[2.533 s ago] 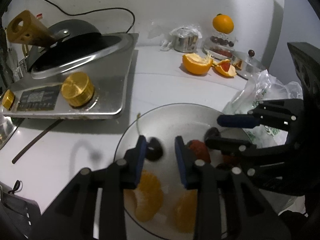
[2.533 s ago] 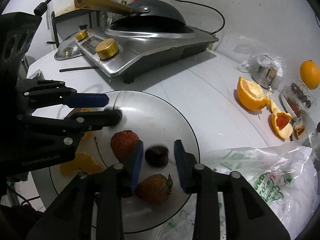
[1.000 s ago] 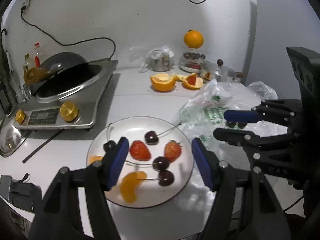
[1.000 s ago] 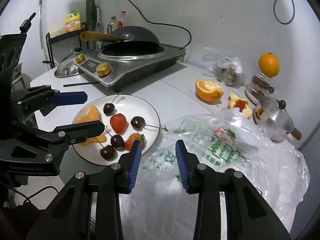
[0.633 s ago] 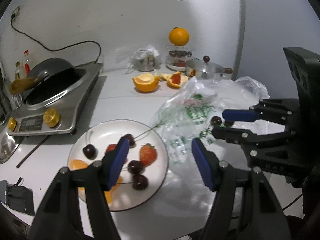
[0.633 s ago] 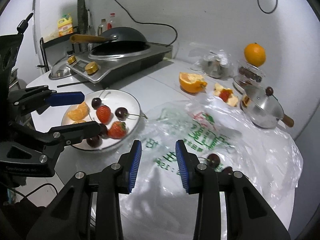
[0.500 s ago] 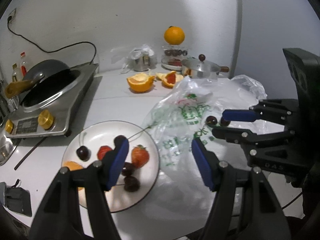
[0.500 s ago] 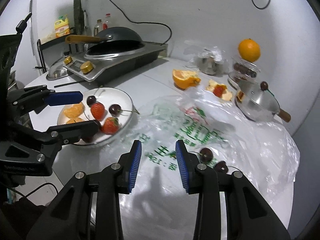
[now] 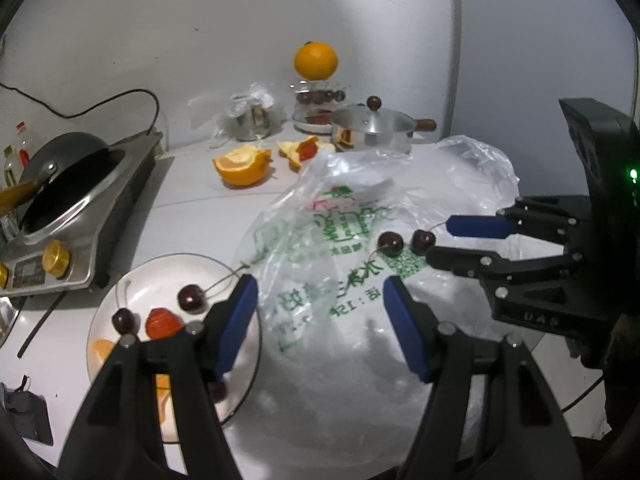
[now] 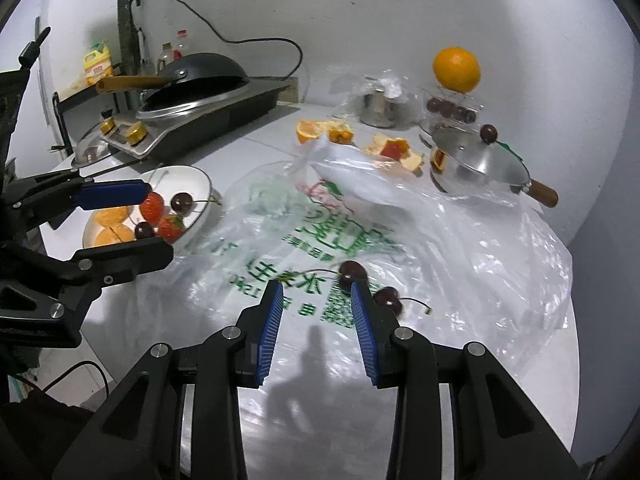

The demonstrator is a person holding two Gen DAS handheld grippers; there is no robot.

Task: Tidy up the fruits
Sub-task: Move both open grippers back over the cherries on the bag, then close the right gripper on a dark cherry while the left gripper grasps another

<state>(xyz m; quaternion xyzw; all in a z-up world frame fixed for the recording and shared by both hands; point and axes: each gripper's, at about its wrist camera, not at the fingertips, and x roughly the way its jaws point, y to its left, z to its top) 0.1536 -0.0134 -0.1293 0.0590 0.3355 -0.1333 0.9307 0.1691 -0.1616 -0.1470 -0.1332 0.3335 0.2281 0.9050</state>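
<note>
A white plate (image 9: 160, 270) (image 10: 198, 182) at the table's left holds cherries (image 9: 193, 298), strawberries (image 10: 152, 206) and orange segments (image 10: 114, 216). Two loose cherries (image 9: 392, 243) (image 10: 352, 271) lie on a clear plastic bag (image 9: 340, 240) (image 10: 360, 220) with green print. My left gripper (image 9: 320, 322) is open and empty above the bag, just right of the plate. My right gripper (image 10: 316, 316) is open and empty, with the two cherries just beyond its right fingertip; it also shows at the right of the left wrist view (image 9: 452, 240).
An induction cooker with a black wok (image 10: 200, 80) stands at back left. A cut orange (image 9: 242, 162), peel pieces (image 10: 396, 150), a lidded steel pot (image 10: 476, 164), a small steel cup (image 10: 378, 110) and a whole orange on a cherry container (image 10: 456, 70) stand at the back.
Both grippers have drawn back from the plate and swung right over the plastic bag. The left jaws opened wide. The two loose cherries have come into view near the right gripper.
</note>
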